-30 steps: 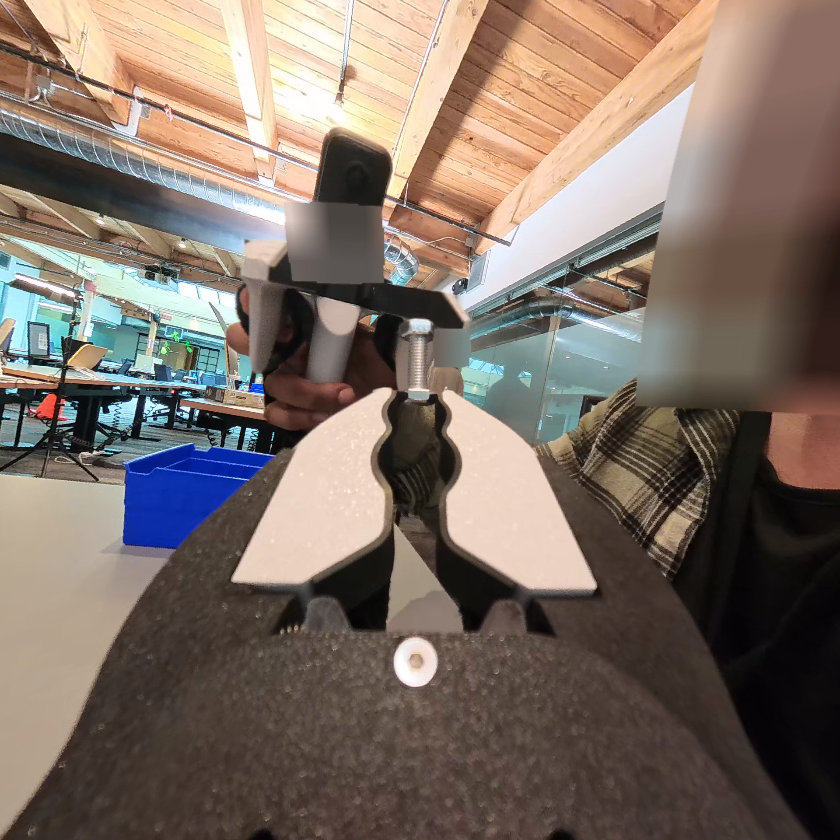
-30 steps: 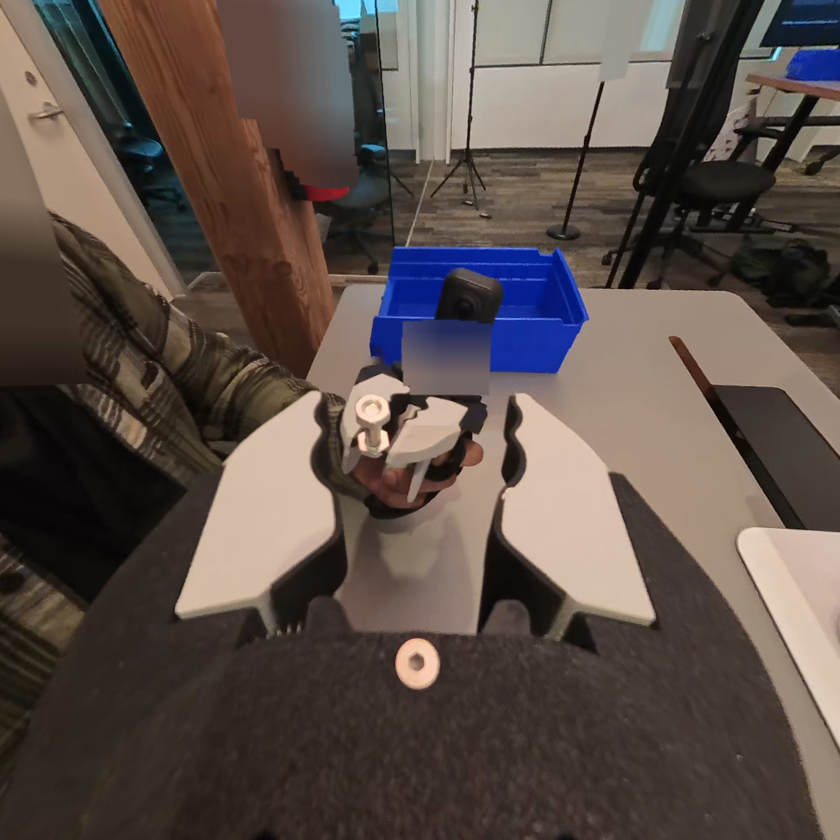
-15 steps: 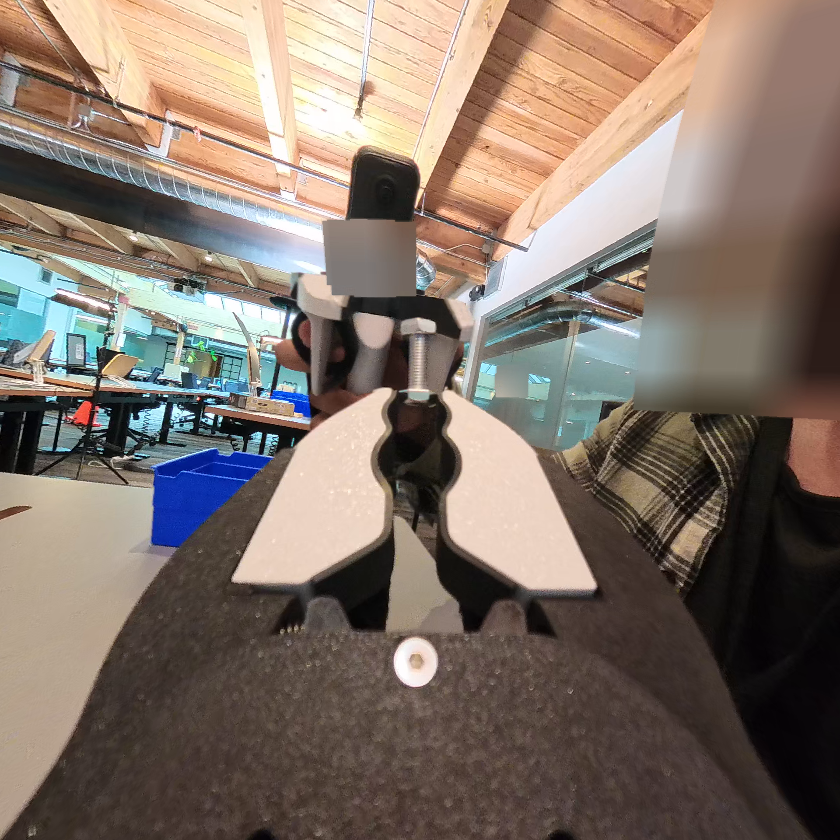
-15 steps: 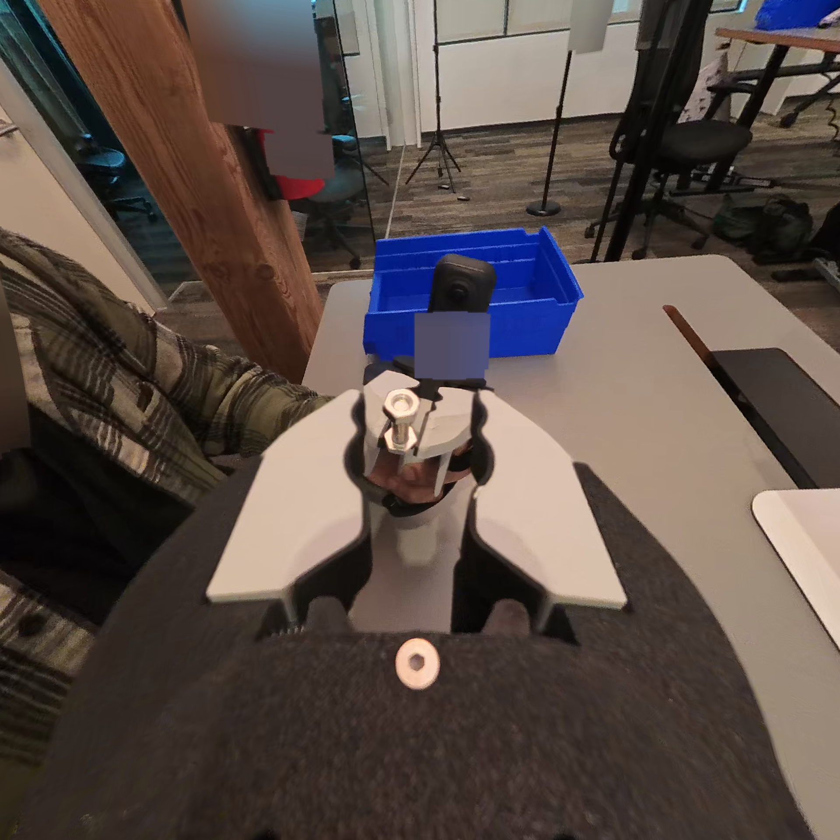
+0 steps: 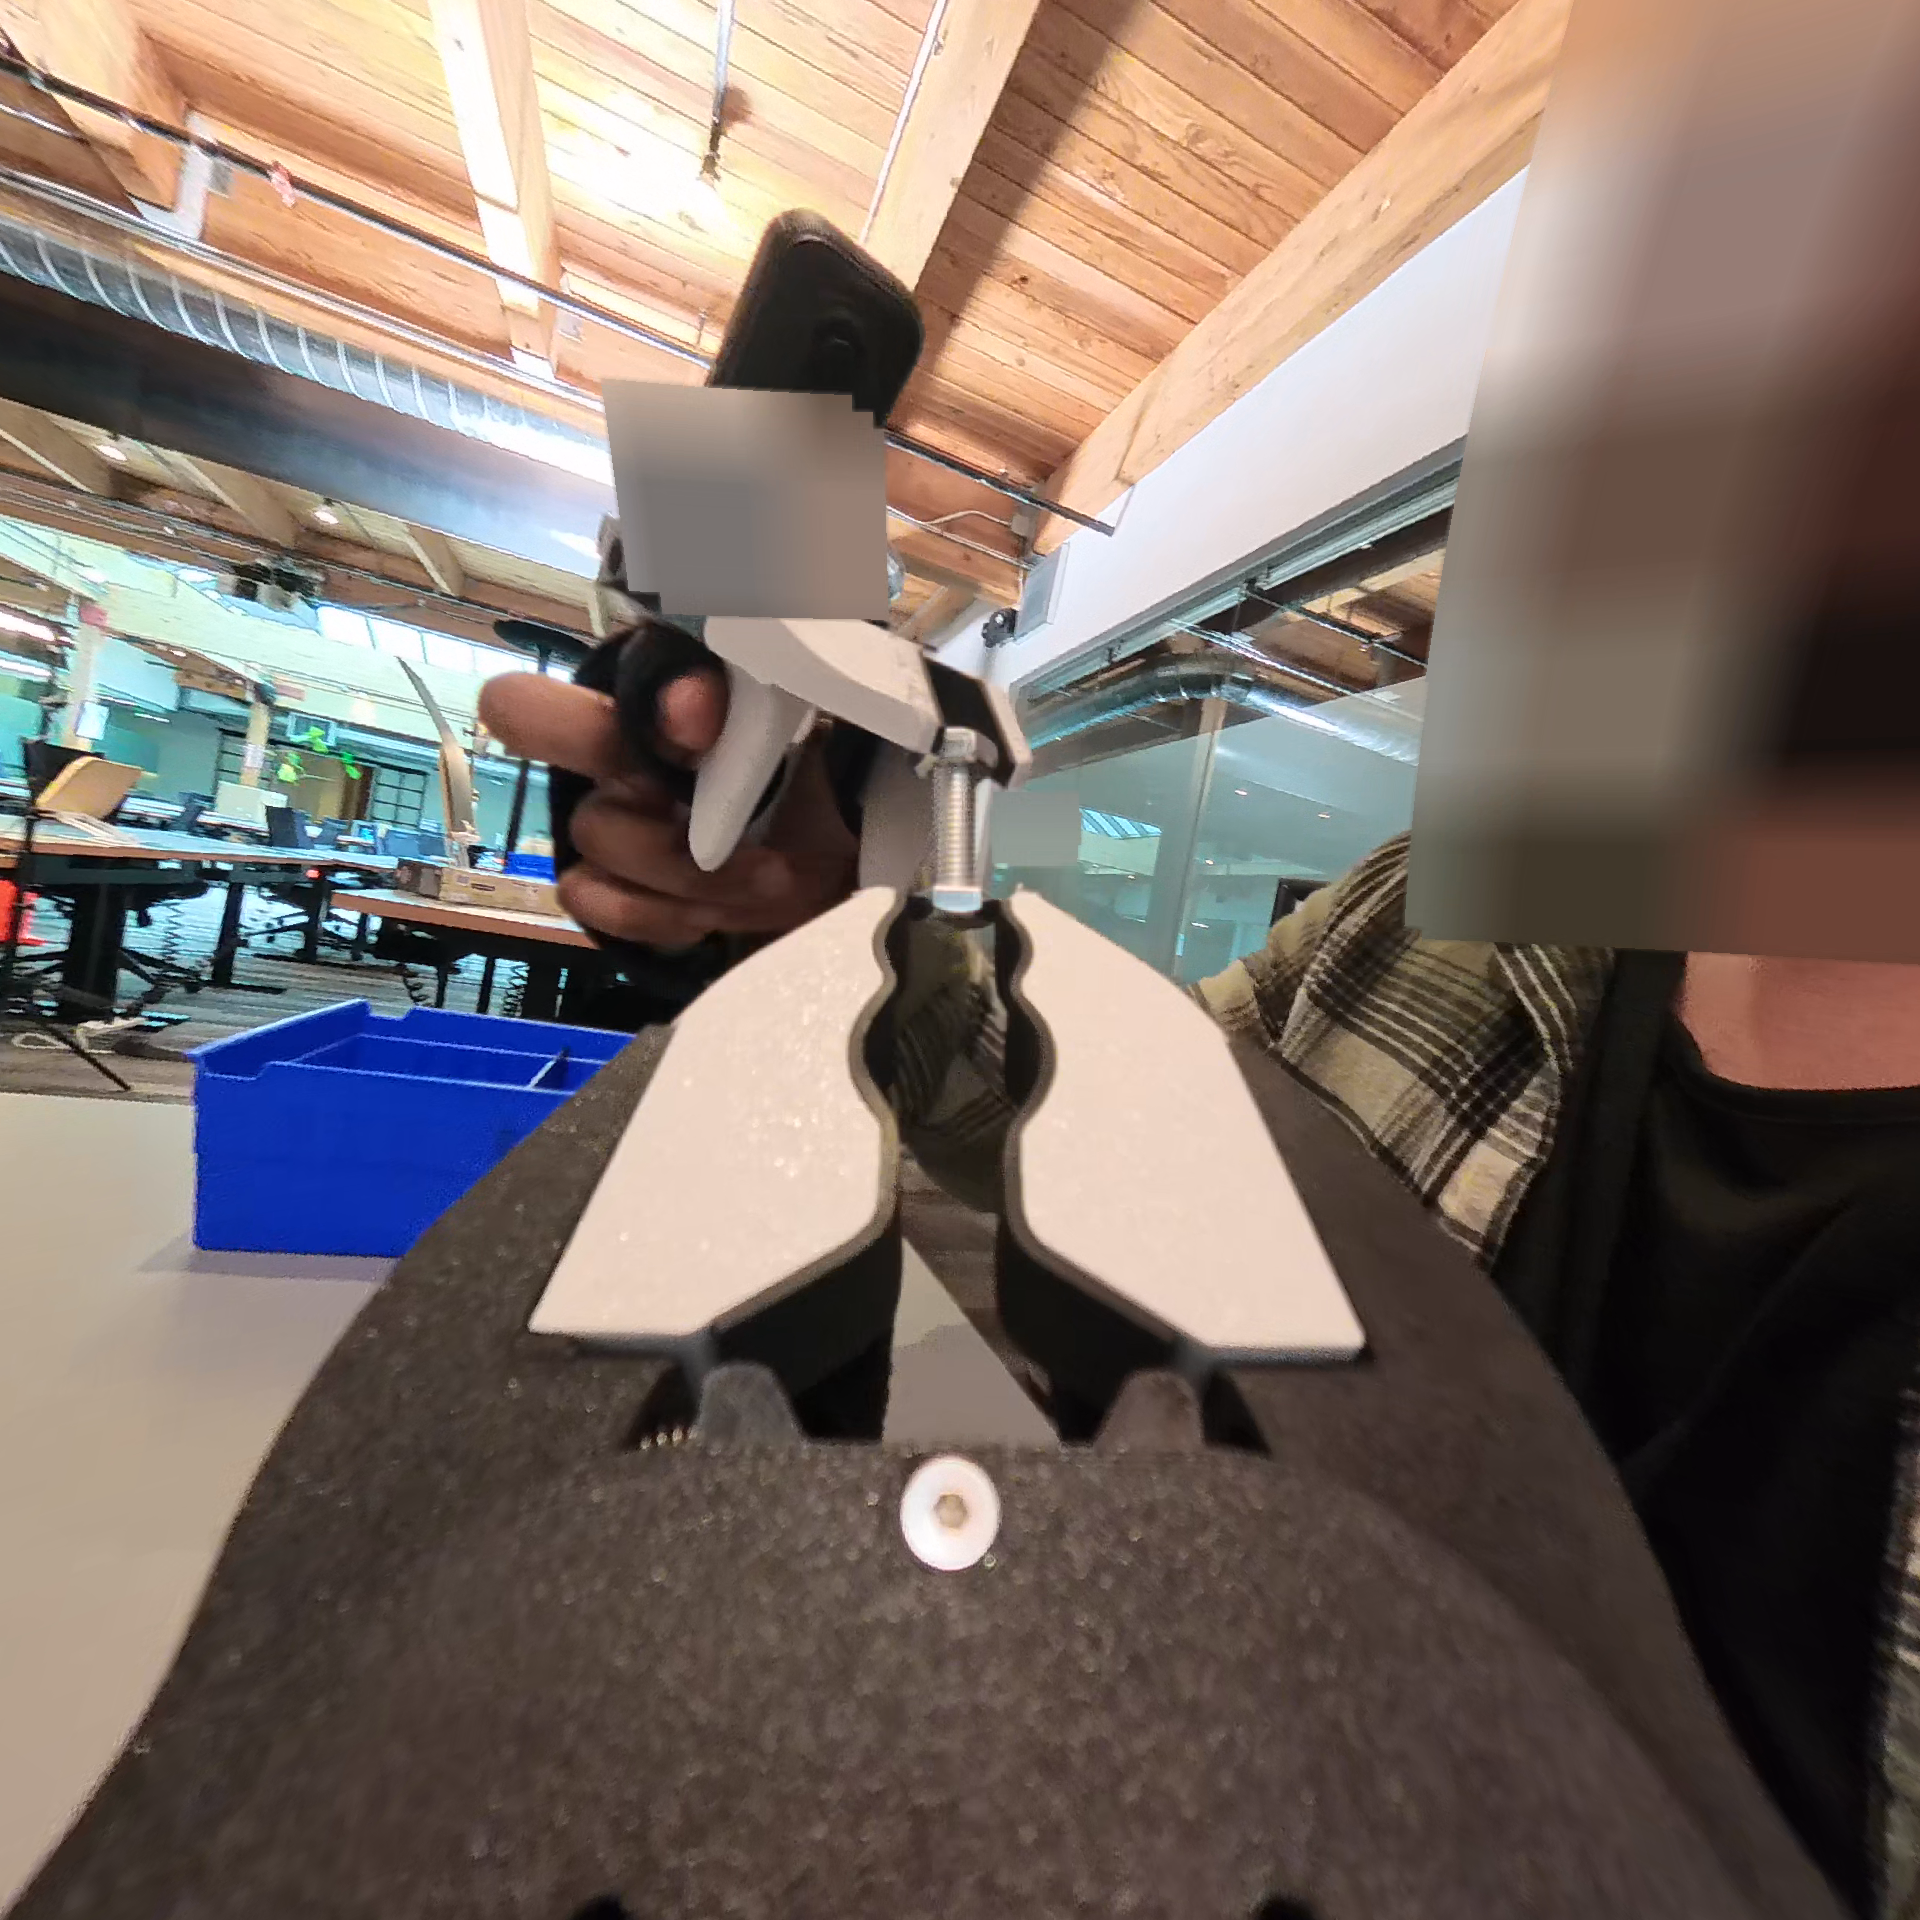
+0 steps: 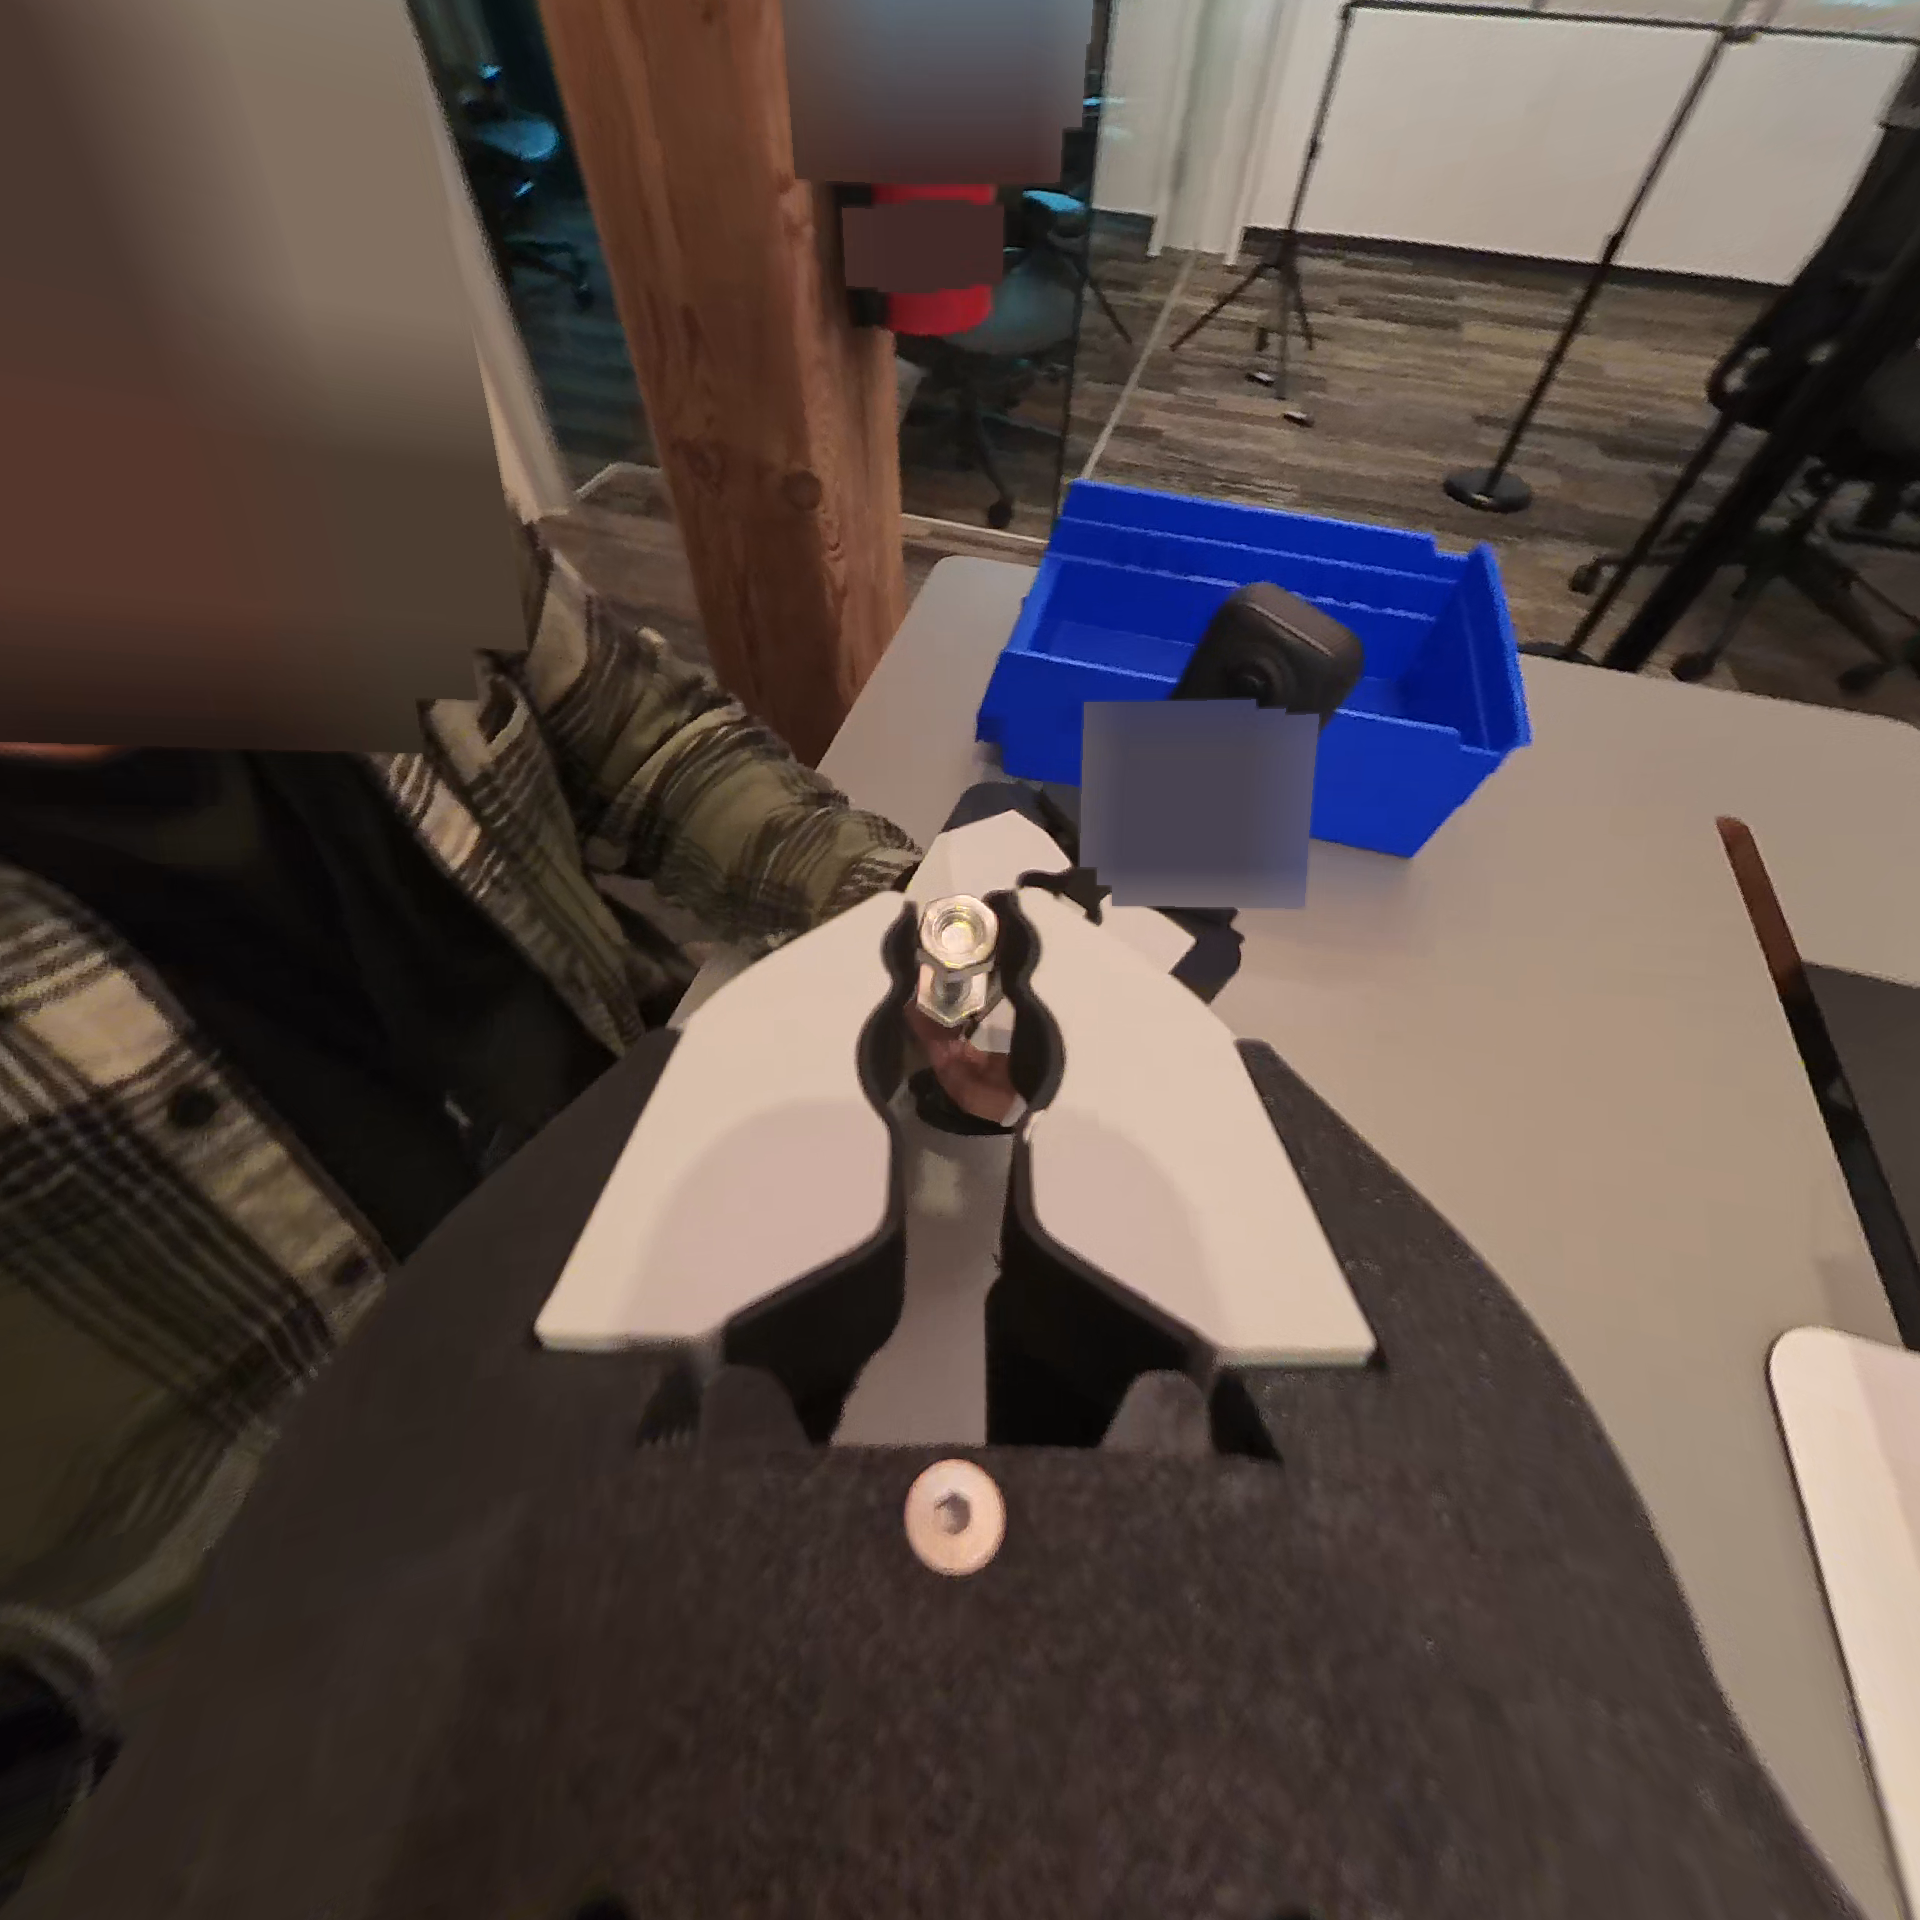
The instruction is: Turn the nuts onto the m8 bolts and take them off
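Note:
My left gripper [image 5: 956,906] is shut on the hex head of a silver bolt [image 5: 954,821] and holds it upright above the table. A silver nut [image 6: 954,928] sits at the bolt's free end. My right gripper [image 6: 956,925] is shut on this nut, one pad on each side. In the left wrist view the right gripper [image 5: 961,743] grips the nut [image 5: 957,744] from above. In the right wrist view the bolt head [image 6: 949,1003] shows below the nut, and one left gripper finger [image 6: 987,857] shows behind it.
A blue bin [image 6: 1382,769] stands on the grey table [image 6: 1455,1039] beyond the grippers; it also shows in the left wrist view [image 5: 343,1122]. A dark pad [image 6: 1860,1039] and a white slab [image 6: 1849,1475] lie at the right. A wooden post [image 6: 727,364] and a person's plaid sleeve [image 6: 665,769] are at the left. The tips of both grippers are at nearly the same place.
My right gripper moved over the bolt's end and closed from wide open onto the nut. My left gripper kept its hold on the bolt head.

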{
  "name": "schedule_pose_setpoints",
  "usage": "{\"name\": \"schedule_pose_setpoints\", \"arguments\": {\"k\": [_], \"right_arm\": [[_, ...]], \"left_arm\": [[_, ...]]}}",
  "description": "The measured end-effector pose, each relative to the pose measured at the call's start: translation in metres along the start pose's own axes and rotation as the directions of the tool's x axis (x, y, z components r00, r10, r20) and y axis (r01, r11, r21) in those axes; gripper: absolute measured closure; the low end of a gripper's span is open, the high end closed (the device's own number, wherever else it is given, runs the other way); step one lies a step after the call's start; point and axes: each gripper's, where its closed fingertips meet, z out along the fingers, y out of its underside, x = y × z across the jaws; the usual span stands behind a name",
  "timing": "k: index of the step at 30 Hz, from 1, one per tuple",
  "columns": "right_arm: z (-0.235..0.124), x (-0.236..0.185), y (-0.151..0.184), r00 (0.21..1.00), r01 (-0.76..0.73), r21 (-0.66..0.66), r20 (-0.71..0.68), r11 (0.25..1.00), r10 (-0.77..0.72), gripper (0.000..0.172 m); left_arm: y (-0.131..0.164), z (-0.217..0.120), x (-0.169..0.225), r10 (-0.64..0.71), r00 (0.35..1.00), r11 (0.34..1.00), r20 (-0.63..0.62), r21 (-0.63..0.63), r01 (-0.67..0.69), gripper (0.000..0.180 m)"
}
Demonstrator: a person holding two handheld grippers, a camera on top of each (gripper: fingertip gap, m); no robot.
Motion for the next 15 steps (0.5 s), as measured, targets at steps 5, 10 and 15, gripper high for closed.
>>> {"name": "schedule_pose_setpoints", "arguments": {"k": [5, 10, 15], "right_arm": [[-0.001, -0.012, 0.005, 0.985, 0.130, -0.027, 0.122, 0.991, -0.126, 0.157], [-0.002, 0.010, 0.004, 0.998, 0.040, -0.026, -0.039, 0.999, -0.041, 0.105], [0.000, 0.036, 0.007, 0.958, -0.070, 0.062, -0.273, 0.996, 0.084, 0.078]], "left_arm": [[0.010, 0.005, 0.006, -0.072, 0.995, 0.997, -0.074, -0.039, 0.069, 0.166], [0.002, 0.001, -0.001, -0.023, 1.000, 1.000, -0.012, -0.004, 0.023, 0.166], [-0.002, -0.003, -0.004, -0.004, 1.000, 1.000, 0.017, 0.020, 0.003, 0.165]]}}
